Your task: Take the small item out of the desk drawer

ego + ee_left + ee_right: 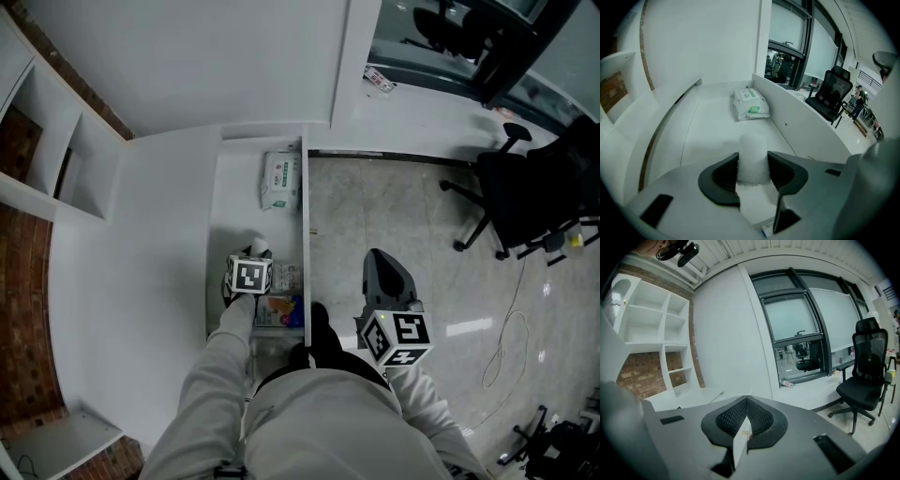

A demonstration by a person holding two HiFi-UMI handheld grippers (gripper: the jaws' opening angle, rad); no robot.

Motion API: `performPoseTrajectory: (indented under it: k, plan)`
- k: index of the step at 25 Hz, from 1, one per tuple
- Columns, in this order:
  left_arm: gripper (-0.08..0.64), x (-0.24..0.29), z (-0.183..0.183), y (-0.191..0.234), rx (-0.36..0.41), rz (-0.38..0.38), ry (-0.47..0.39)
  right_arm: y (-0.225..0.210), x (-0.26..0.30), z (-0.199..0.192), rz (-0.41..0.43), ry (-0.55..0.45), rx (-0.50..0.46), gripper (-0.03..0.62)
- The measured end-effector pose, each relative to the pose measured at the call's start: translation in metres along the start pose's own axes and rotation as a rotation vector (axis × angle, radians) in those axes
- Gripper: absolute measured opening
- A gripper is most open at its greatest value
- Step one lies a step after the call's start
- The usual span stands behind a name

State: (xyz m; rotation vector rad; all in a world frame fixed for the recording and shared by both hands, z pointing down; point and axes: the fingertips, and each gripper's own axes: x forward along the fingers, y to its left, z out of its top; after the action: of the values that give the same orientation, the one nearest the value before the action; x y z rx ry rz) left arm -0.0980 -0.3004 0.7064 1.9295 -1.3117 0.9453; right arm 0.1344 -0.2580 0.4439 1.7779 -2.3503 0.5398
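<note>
Left tool (753, 165) pinches a white cylinder (753, 149); right tool (746, 402) closed, empty; wipes pack (751, 104) print illegible

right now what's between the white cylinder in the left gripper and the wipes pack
Nothing: the left gripper view shows only bare drawer floor between the white cylinder, clamped in the left gripper, and the wipes pack.
</note>
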Motion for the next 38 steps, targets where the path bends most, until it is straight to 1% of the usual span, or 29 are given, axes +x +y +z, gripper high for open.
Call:
performPoseTrajectory:
  k: [4,7,12,17,28,38]
  plan:
    - [0.190,-0.025,0.034,-0.004,0.017,0.002,-0.079,0.002,0.001,0.001,0.009,-0.001,0.001,0.028]
    - [0.190,-0.045,0.059,-0.006,0.026,0.005,-0.148,0.007,0.002,0.000,0.020,0.016,0.011,0.028]
    - [0.190,-0.071,0.091,-0.011,0.053,0.002,-0.252,0.010,0.003,0.001,0.025,0.013,0.010,0.028]
    - [0.190,-0.099,0.116,-0.016,0.055,-0.005,-0.343,0.015,0.004,0.004,0.034,0.004,0.009,0.028]
    - [0.190,-0.169,0.156,-0.027,0.046,-0.021,-0.538,0.025,0.003,0.012,0.054,-0.018,-0.001,0.028]
    - [0.190,-0.216,0.163,-0.037,0.065,-0.031,-0.642,0.033,0.002,0.019,0.060,-0.037,-0.011,0.028]
